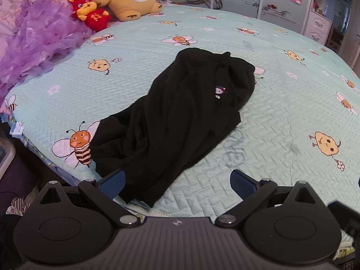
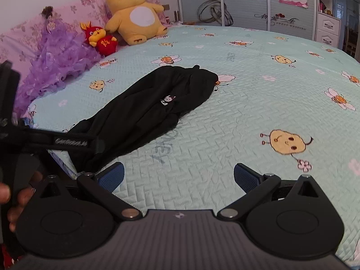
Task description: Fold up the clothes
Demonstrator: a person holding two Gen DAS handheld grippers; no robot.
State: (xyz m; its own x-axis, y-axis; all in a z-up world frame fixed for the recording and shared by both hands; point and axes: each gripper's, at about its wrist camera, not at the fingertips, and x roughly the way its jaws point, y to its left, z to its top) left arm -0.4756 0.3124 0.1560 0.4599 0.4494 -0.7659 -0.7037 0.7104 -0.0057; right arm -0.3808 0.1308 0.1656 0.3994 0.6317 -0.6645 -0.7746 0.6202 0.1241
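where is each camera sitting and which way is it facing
Left wrist: on the left gripper, over the bed's near edge, facing the black garment; its own open fingers show.
Right wrist: on the right gripper, further right over the bedspread; open fingers, a hand at left.
Shared: garment, yellow plush, red plush.

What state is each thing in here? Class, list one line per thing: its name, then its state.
Black garment: lying loose and rumpled on the bed, not held.
Left gripper: jaws open, empty, over the garment's near edge.
Right gripper: jaws open, empty, over bare bedspread.
Yellow plush toy: sitting upright.
Red plush toy: sitting upright beside it.
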